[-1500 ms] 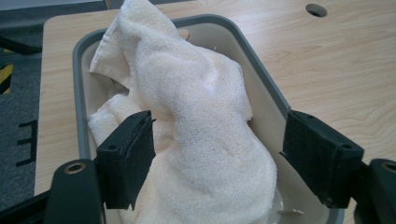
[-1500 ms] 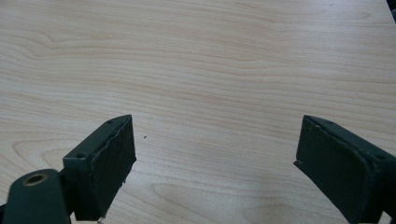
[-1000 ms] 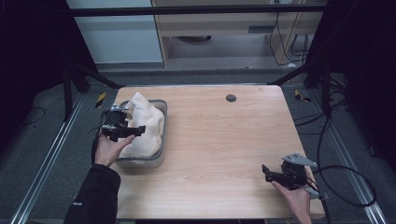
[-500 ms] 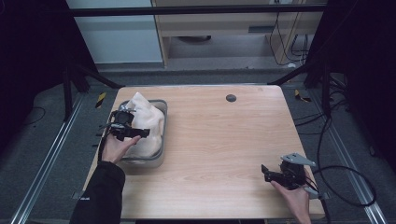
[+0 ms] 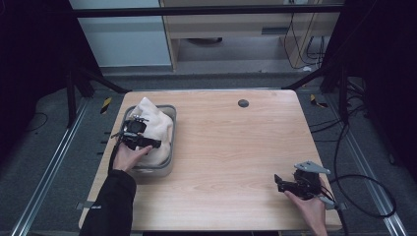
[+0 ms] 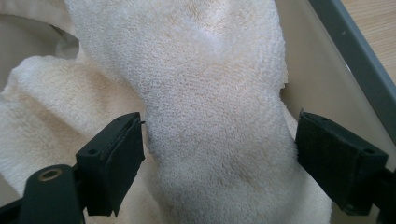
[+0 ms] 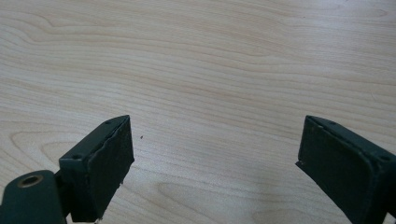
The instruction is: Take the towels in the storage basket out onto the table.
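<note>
A cream terry towel (image 5: 153, 123) lies heaped in a grey tray (image 5: 169, 166) at the table's left edge. My left gripper (image 5: 150, 143) hangs low over the tray, pointing into the heap. Its jaws have just been opening, and in the left gripper view they stand wide on either side of a thick fold of the towel (image 6: 210, 93). The left gripper (image 6: 219, 154) is open, its pads beside the fold without squeezing it. The tray's wall (image 6: 303, 70) runs past on the right. My right gripper (image 5: 279, 181) (image 7: 212, 154) rests near the front right corner, open over bare wood (image 7: 210, 70).
A small dark round hole (image 5: 243, 103) sits in the light wooden tabletop (image 5: 236, 147) near its far edge. Metal frame rails (image 5: 54, 162) run along the floor on the left, and black cables (image 5: 364, 196) loop on the floor at the right.
My left hand has sunk toward the towel and shifted slightly right over the tray. The right hand has stayed where it was.
</note>
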A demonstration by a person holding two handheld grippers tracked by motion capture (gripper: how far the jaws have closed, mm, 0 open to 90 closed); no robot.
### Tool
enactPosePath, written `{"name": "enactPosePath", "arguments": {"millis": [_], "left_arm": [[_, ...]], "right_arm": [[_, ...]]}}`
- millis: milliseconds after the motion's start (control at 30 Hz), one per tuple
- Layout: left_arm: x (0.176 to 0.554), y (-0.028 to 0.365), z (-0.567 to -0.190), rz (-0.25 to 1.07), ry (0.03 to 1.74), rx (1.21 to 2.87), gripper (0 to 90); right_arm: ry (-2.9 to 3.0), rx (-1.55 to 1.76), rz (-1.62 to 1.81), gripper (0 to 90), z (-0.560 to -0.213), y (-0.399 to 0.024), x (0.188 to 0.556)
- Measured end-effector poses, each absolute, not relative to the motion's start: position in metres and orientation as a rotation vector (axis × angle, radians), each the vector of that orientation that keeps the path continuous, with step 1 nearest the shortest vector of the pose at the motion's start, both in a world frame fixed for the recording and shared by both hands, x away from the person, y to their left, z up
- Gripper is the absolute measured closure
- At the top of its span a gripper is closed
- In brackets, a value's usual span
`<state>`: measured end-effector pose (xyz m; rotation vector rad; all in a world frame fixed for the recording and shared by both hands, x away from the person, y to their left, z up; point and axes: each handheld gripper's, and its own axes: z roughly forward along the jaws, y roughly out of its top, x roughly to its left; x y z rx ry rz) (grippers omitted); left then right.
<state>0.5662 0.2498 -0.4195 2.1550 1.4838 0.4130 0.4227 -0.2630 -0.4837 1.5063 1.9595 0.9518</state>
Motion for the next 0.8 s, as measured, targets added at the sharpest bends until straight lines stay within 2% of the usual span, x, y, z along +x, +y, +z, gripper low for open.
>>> {"name": "enactPosePath", "arguments": {"millis": [433,633,667,800], "left_arm": [[0.572,0.246,-0.431,0.395,1.508,2.145,17.0],[0.573,0.247,-0.432,0.369,1.531,2.136,26.3],[0.573,0.247,-0.432,0.371,1.536,2.131,30.2],[0.573,0.247,-0.432,0.376,1.555,2.122,34.8]], "right_arm": [[1.982,1.512,0.943,9.2,-0.485,-0.262,0.424],[1.987,1.513,0.939,9.1,-0.485,-0.262,0.424],[1.988,1.51,0.939,9.1,-0.485,-0.262,0.424],[1.99,1.509,0.937,9.1,-0.485,-0.262,0.424]]}}
